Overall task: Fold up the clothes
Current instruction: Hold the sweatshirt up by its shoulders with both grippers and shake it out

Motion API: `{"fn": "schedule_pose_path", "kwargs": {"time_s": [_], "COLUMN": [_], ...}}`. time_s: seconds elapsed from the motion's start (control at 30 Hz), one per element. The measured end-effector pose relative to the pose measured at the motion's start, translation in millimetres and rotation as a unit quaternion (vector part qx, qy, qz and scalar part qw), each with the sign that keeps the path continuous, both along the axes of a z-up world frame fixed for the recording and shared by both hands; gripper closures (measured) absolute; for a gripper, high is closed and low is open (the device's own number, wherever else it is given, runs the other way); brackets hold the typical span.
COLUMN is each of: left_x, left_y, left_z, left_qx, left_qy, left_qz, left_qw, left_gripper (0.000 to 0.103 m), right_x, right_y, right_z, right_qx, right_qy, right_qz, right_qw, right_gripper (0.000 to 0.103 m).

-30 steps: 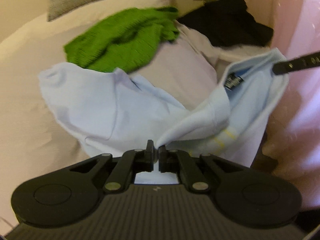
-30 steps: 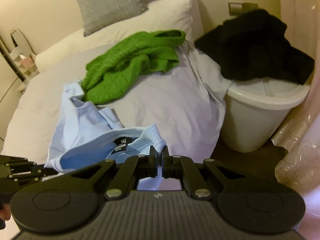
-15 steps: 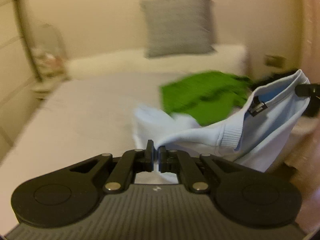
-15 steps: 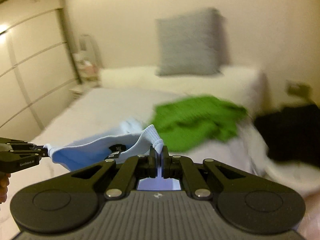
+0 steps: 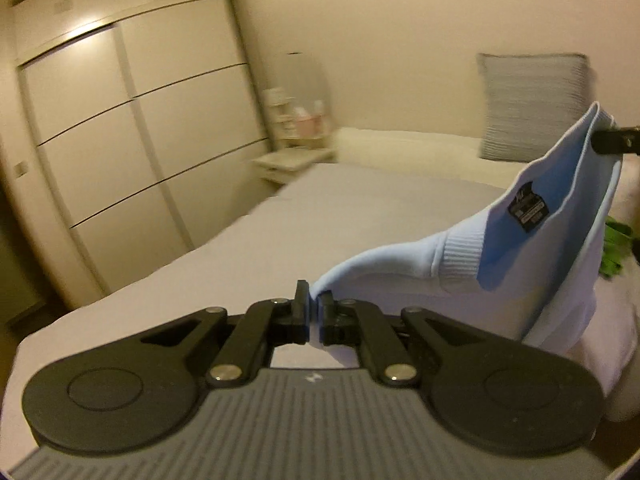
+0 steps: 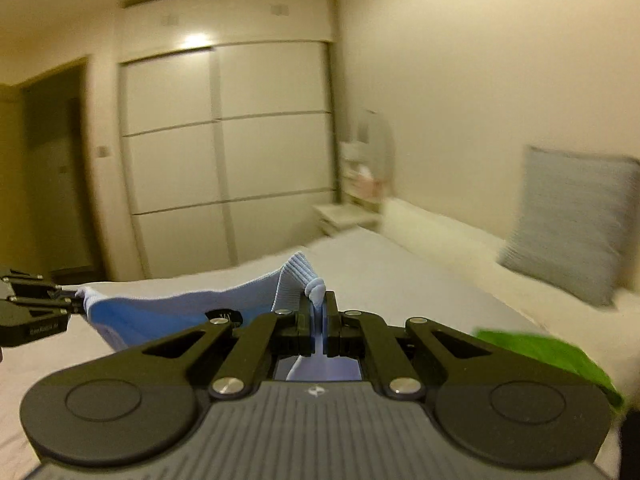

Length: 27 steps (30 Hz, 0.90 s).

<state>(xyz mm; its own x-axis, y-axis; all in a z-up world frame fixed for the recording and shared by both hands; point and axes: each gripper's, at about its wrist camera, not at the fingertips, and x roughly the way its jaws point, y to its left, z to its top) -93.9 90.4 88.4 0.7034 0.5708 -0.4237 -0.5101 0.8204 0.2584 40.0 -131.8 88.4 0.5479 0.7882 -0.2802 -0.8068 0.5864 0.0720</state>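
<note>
Both of your grippers have risen since a second ago, carrying the light blue shirt [image 5: 532,280] up off the bed [image 5: 280,248], so the wardrobe [image 6: 224,152] now fills the view behind it. Your left gripper [image 5: 314,312] is clamped on one shoulder edge of the shirt, and your right gripper [image 6: 318,320] is pinched shut on the other, beside the ribbed collar. Between them the shirt hangs stretched above the bed, its neck label showing. Beyond the shirt, the green garment [image 6: 548,356] lies on the bed, near the grey pillow [image 6: 572,224].
</note>
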Motion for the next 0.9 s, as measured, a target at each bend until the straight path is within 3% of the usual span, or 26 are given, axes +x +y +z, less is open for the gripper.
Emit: {"fn": "schedule_pose_path", "kwargs": {"time_s": [0.23, 0.43, 0.67, 0.8, 0.9], "left_x": [-74, -137, -226, -269, -283], "left_y": [-10, -30, -60, -58, -38], "left_z": [44, 102, 150, 163, 163], "left_qx": [0.037, 0.095, 0.141, 0.127, 0.122], "left_qy": [-0.029, -0.05, -0.062, -0.071, -0.063], "left_qz": [0.082, 0.141, 0.212, 0.241, 0.253], "left_qw": [0.9955, 0.9843, 0.9652, 0.9596, 0.9577], "left_gripper": [0.099, 0.099, 0.099, 0.099, 0.099], "right_x": [-25, -51, -90, -112, -123], "right_y": [31, 45, 49, 65, 86], "right_z": [37, 75, 105, 113, 113], "right_qx": [0.033, 0.074, 0.098, 0.086, 0.07], "right_qy": [-0.024, -0.038, -0.044, -0.037, -0.025], "right_qz": [0.088, 0.16, 0.27, 0.334, 0.357], "right_qw": [0.995, 0.984, 0.957, 0.938, 0.931], "right_gripper": [0.1, 0.1, 0.1, 0.101, 0.101]}}
